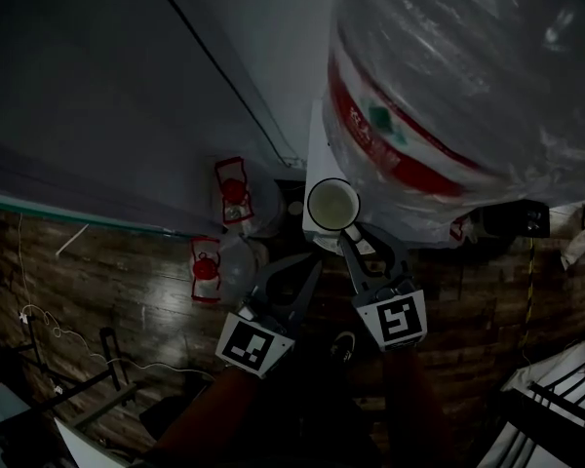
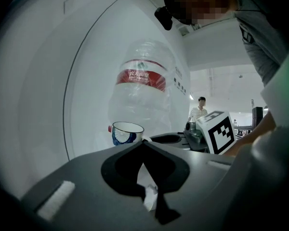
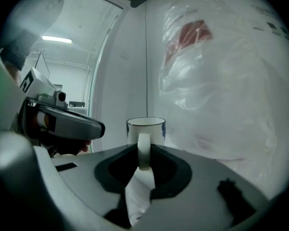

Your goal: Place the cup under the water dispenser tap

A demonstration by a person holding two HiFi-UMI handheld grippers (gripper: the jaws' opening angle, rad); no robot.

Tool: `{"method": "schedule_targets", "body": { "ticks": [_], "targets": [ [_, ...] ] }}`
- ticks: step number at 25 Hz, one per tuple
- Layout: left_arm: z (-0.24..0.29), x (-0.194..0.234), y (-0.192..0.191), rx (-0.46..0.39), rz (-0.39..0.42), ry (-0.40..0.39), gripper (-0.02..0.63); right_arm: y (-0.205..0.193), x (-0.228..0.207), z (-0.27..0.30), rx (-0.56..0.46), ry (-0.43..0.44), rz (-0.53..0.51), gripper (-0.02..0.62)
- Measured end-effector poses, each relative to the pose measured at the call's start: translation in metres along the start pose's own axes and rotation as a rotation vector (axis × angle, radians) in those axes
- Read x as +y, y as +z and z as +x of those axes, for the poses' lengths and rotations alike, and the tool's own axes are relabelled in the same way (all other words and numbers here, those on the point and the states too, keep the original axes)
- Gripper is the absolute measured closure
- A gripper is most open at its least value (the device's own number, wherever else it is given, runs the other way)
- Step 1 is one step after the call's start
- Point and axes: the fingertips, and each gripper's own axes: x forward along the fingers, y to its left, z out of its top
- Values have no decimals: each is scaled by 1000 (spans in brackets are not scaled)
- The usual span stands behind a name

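A white enamel cup [image 1: 331, 204] with a dark rim and a blue pattern [image 2: 126, 132] stands upright beside the big wrapped water bottle [image 1: 448, 86] with the red label. My right gripper [image 1: 349, 234] reaches it from the near side. In the right gripper view the cup's handle [image 3: 143, 150] stands upright between the jaw tips of the right gripper [image 3: 143, 154], which is shut on it. My left gripper [image 1: 310, 269] hovers just left of the right one, short of the cup, shut and empty [image 2: 142, 143]. No tap shows in any view.
A white wall panel [image 1: 224, 57] rises to the left of the bottle. Two clear jugs with red handles [image 1: 232, 191] [image 1: 205, 266] stand on the dark wooden floor below. Cables [image 1: 49, 330] lie at the lower left. A person [image 2: 198, 112] stands far off.
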Motion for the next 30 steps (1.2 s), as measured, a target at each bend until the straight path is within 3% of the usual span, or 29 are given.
{"method": "schedule_targets", "body": {
  "ticks": [4, 8, 11, 15, 18, 27, 30],
  "targets": [
    [-3, 3, 0, -3, -16, 6, 600, 4, 0, -1, -20, 0, 7, 525],
    [-4, 7, 7, -73, 26, 0, 600, 5, 1, -2, -29, -7, -3, 526],
    [-7, 8, 1, -16, -10, 8, 600, 7, 2, -3, -34, -6, 3, 528],
    [-10, 8, 10, -61, 17, -7, 600, 12, 6, -7, -51, 0, 4, 529],
    [-15, 9, 12, -30, -6, 6, 600, 19, 11, -12, -59, 4, 0, 529],
    [-30, 1, 37, -108, 89, -37, 600, 41, 29, -44, -86, -22, 40, 529],
    [-34, -4, 30, -42, 60, -42, 600, 45, 31, -59, -91, -48, 55, 529]
  ]
}}
